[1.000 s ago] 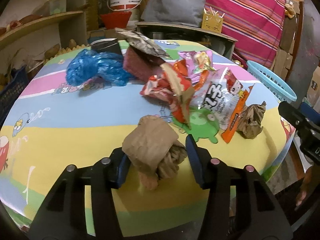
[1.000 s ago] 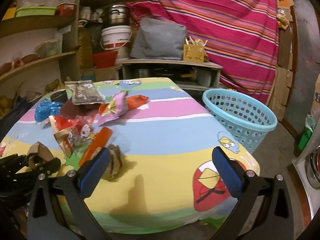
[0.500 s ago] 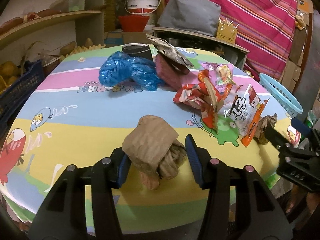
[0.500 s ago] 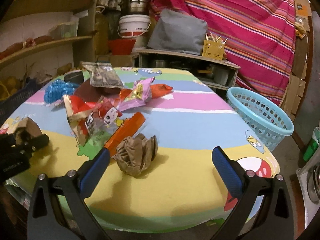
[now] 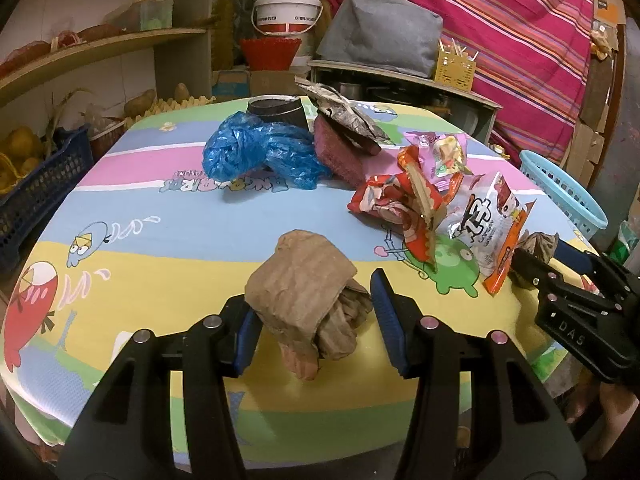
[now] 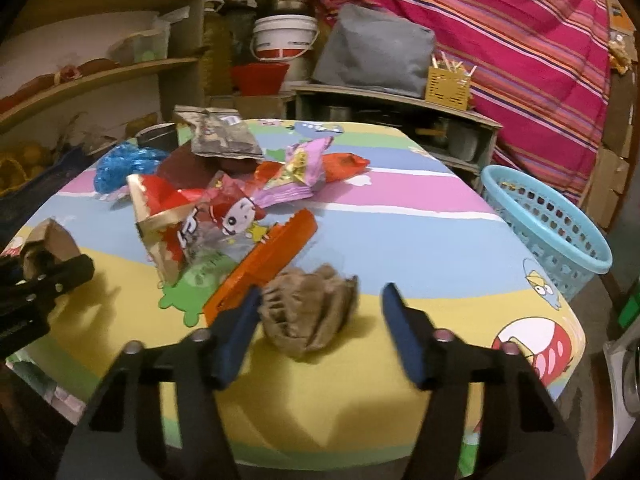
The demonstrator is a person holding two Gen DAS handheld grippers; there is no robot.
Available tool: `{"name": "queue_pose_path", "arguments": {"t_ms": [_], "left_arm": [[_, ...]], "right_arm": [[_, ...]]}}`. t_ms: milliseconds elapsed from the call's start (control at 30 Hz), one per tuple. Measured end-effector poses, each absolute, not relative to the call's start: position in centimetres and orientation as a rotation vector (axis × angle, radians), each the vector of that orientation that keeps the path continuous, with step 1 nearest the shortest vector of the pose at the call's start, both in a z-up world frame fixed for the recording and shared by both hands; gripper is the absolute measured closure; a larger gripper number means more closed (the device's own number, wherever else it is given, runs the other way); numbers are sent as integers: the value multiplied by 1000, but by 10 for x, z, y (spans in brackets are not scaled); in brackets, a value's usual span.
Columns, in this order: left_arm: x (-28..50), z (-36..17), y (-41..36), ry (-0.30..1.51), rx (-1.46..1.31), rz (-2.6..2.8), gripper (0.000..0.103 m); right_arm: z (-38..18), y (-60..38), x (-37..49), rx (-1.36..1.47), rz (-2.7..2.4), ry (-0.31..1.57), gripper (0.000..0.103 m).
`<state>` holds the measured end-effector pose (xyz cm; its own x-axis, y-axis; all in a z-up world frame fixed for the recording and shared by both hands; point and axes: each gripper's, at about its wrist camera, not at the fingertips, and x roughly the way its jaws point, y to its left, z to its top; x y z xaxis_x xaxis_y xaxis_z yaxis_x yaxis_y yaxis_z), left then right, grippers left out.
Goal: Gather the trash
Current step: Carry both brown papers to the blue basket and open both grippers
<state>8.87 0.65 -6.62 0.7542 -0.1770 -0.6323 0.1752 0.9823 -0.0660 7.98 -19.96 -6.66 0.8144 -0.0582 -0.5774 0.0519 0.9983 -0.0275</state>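
Brown paper wad (image 5: 304,300) sat crumpled btwn my left jaws; 2nd wad (image 6: 310,314) lay on bench beside orange wrapper (image 6: 266,260), snack wrappers (image 6: 208,216) piled behind.

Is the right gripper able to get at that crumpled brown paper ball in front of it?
Probably yes. The right gripper has been closing around the brown paper ball, which sits between its fingers with nothing blocking; only the orange wrapper lies close beside it.

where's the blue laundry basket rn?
The blue basket stands off the table's right edge in the right wrist view, below the striped curtain. The left wrist view shows only its rim, far right, behind the snack wrappers.
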Motion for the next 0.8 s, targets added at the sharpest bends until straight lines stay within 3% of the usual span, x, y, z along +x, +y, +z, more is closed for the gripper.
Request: {"name": "queue_pose_path", "arguments": {"t_ms": [67, 433, 800], "left_arm": [[90, -64, 3, 689, 4, -194, 53], [103, -8, -37, 607, 11, -268, 53], [138, 57, -165, 527, 27, -485, 53]], "right_arm": [[-65, -202, 79, 2, -45, 617, 59], [-6, -270, 66, 66, -113, 478, 60], [62, -401, 78, 97, -273, 438, 60]]}}
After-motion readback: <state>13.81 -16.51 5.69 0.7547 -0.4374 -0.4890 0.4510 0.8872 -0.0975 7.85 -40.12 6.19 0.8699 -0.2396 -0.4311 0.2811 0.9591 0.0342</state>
